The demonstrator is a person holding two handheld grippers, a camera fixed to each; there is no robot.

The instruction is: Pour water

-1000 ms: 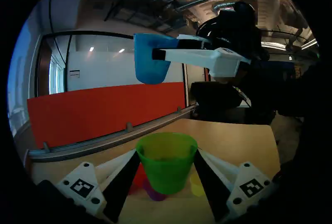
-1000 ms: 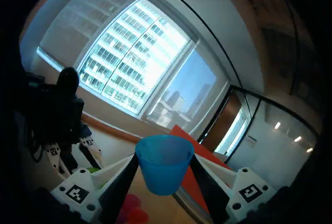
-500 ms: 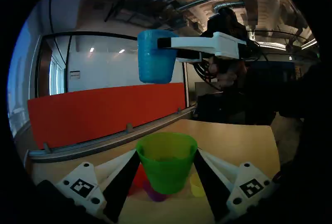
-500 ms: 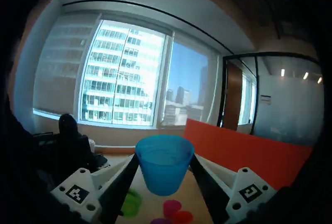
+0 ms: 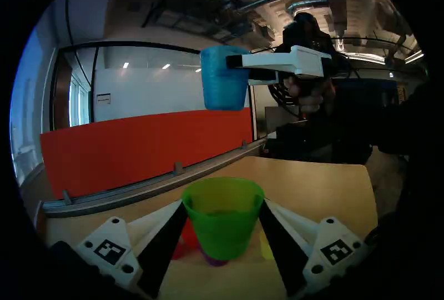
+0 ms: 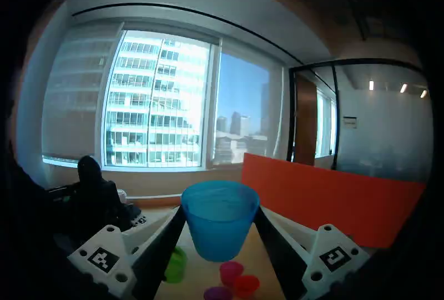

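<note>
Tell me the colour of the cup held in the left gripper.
The cup is green; the left gripper view shows it best.

That green cup (image 5: 223,225) blocks most of the red cup (image 5: 188,234) behind it; the purple cup (image 6: 217,293) is clipped at the bottom edge.

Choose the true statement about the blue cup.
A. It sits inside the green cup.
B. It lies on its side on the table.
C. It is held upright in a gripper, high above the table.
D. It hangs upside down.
C: the blue cup is upright in the right gripper, well above the table and apart from the green cup in the left gripper.
</note>
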